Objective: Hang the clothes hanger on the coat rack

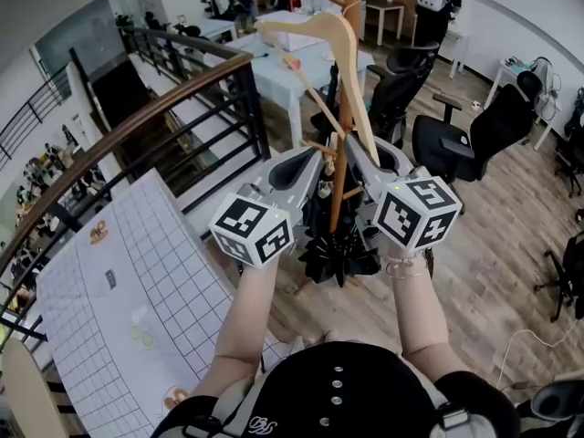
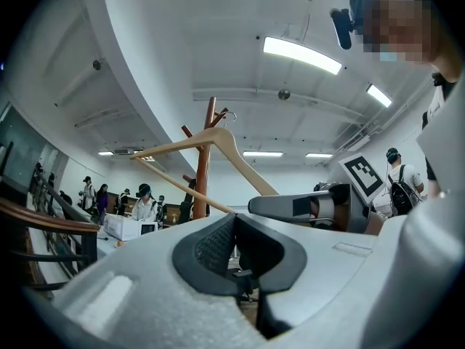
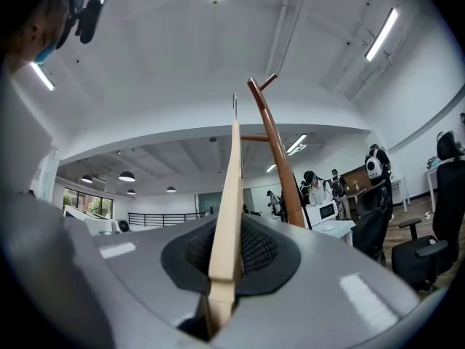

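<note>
A pale wooden clothes hanger stands raised in front of me, its metal hook uppermost and close to the top of the brown coat rack. My right gripper is shut on the hanger's lower right end; in the right gripper view the hanger arm rises straight out of the right gripper, with the rack's curved pole just right of it. My left gripper is beside it, shut with nothing in it. From the left gripper, the hanger overlaps the rack pole.
A white gridded table lies at lower left, behind a wood-topped black railing. Black office chairs stand to the right of the rack and a pale table behind it. Something dark and spiky sits low on the rack. People stand far back.
</note>
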{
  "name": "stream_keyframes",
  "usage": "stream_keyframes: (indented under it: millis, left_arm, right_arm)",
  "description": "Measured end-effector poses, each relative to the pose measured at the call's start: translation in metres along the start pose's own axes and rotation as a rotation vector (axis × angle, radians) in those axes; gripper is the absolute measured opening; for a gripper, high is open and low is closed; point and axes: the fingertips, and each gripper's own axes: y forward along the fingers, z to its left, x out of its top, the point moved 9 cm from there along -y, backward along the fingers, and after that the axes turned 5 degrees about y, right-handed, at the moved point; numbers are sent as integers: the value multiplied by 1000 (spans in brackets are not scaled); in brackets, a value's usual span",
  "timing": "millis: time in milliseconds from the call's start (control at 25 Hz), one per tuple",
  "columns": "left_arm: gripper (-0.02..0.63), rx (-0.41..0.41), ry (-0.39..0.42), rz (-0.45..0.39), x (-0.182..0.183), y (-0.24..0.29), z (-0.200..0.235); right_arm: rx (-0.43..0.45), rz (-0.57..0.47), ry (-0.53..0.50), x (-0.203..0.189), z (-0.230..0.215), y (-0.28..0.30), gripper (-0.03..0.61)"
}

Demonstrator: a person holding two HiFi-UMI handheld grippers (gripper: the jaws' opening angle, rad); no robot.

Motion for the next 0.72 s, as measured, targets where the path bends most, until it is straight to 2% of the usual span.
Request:
stream_keyframes:
  millis: [160,280,520,720]
  left_arm:
    - [-8,17,32,-5,8,14,15]
    - [-8,32,49,-9,14,23,24]
    - [-8,63,1,8,2,28,29]
    - [-8,103,-14,18,1,31,41]
  right_arm:
    - [14,7,7,11,-9,19,25]
    - [12,3,48,17,-15,32,25]
    - [27,24,96,20,-24,53,23]
    - [3,54,105,15,-30,70,21]
